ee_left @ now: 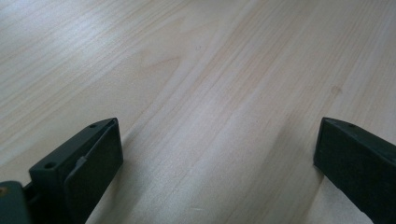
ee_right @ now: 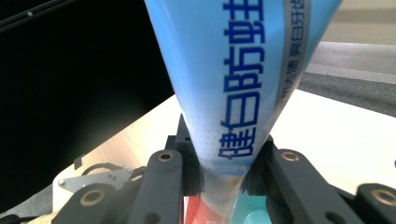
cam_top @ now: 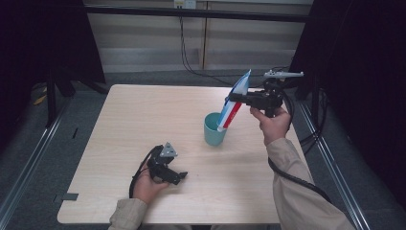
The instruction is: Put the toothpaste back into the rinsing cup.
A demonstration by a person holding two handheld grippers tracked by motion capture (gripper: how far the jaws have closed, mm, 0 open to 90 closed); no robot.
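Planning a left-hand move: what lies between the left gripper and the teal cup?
Only bare light wooden table, seen in the high view, separates the left gripper from the teal cup.

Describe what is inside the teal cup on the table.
The lower end of the toothpaste tube, clamped by the right gripper, dips into the teal cup. The cup's wall hides its bottom.

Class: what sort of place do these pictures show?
Probably a recording lab: a bare wooden table ringed by dark curtains, metal floor rails, and hand-held cabled tongs gripping a toothpaste tube over a cup.
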